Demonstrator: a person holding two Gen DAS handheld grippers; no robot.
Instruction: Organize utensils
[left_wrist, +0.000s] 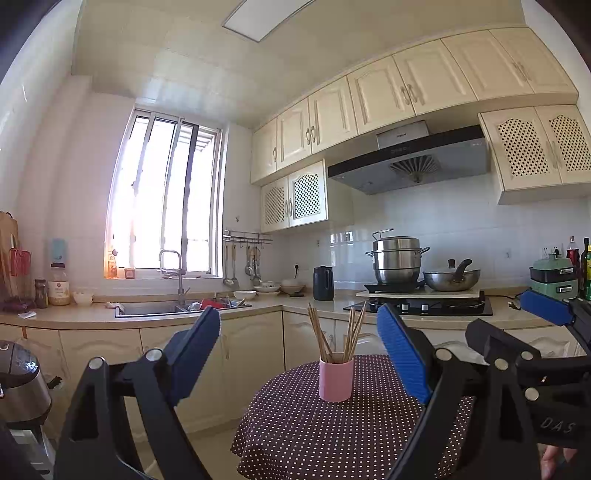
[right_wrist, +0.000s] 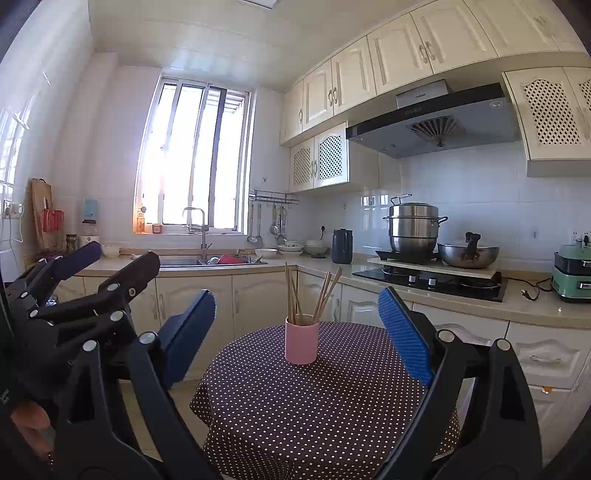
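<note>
A pink cup (left_wrist: 335, 377) stands upright on a round table with a dark polka-dot cloth (left_wrist: 332, 435). Several wooden chopsticks (left_wrist: 334, 330) stand in the cup. My left gripper (left_wrist: 299, 350) is open and empty, held short of the cup and above the table's near side. My right gripper (right_wrist: 297, 332) is open and empty too, with the cup (right_wrist: 301, 342) and chopsticks (right_wrist: 310, 297) showing between its fingers, farther off. Each gripper shows at the edge of the other's view: the right one (left_wrist: 517, 321), the left one (right_wrist: 110, 258).
A counter runs behind the table, with a sink (left_wrist: 177, 308) at the left and a stove (left_wrist: 424, 304) with a steel pot (left_wrist: 397, 258) and a wok (left_wrist: 450, 278) at the right. A rice cooker (left_wrist: 20, 384) stands at the left. Ladles hang on a rack (left_wrist: 245, 258).
</note>
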